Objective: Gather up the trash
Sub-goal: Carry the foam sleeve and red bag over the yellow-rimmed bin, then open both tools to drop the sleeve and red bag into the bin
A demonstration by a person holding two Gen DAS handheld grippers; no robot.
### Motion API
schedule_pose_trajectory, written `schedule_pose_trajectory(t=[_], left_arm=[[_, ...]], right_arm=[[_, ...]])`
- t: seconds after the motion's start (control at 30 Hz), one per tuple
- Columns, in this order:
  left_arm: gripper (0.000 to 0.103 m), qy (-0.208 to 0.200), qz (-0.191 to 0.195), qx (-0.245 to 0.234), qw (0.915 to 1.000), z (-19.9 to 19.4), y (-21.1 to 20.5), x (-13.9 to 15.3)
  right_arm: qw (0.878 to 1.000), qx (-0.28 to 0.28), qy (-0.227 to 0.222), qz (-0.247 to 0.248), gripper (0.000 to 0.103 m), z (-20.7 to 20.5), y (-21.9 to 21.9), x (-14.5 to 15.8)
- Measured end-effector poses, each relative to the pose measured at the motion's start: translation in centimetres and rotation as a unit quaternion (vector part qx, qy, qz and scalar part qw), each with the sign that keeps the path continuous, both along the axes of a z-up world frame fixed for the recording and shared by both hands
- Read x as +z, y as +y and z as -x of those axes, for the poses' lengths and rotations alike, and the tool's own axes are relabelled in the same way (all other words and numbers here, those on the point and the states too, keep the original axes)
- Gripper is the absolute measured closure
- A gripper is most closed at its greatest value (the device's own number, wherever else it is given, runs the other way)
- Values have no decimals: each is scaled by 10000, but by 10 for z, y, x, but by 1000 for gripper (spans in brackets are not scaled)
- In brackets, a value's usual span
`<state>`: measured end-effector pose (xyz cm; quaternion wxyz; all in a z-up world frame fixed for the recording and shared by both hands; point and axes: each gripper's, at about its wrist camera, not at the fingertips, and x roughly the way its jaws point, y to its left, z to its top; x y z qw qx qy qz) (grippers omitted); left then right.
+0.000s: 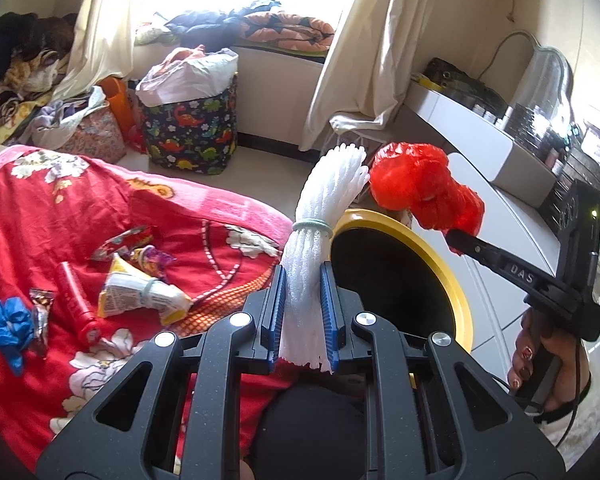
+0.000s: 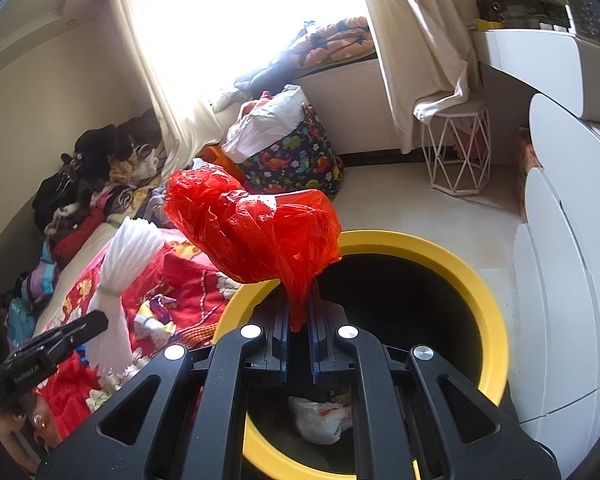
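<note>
Left tool (image 1: 303,284) clamps white foam net (image 1: 324,216); right tool (image 2: 299,312), marked "DAS", clamps red bag (image 2: 252,220) over yellow bin (image 2: 452,252).

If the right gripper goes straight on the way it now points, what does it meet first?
Probably the yellow-rimmed bin. The right gripper, shut on the red plastic bag, points down over the bin's open mouth, so it would likely enter it and reach the white bag inside. Depth is unclear.

Left tool (image 1: 303,304) clamped tight, right tool (image 2: 299,312) clamped tight, both angled downward
</note>
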<state>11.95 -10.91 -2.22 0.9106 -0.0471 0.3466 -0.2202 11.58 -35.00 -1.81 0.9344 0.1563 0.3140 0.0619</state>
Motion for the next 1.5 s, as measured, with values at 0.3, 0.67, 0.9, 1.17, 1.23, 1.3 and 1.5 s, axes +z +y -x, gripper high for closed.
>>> schedule_pose_trajectory(t=[0.3, 0.67, 0.9, 1.17, 1.23, 1.3, 1.5], left_arm=[[91, 5, -91, -255, 9996, 4, -23, -3], [91, 27, -219, -554, 9982, 7, -52, -11], [91, 122, -270, -682, 9972, 5, -69, -20], [91, 360, -221, -753, 9963, -4, -89, -32], [91, 383, -241, -754, 9961, -6, -92, -34], [91, 383, -265, -757, 9960, -8, -95, -34], [79, 382, -307, -706, 9963, -15, -103, -34]], right_arm=[[9994, -346, 50, -20, 95, 2, -22, -3], [9971, -724, 173, 133, 95, 7, -43, -14], [9948, -930, 395, 112, 95, 6, -52, -24], [9924, -1082, 576, 36, 95, 7, -60, -31], [9921, -1100, 605, 23, 95, 7, -61, -33], [9917, -1111, 641, 25, 95, 7, -62, -35], [9906, -1155, 728, -16, 93, 6, -64, -38]])
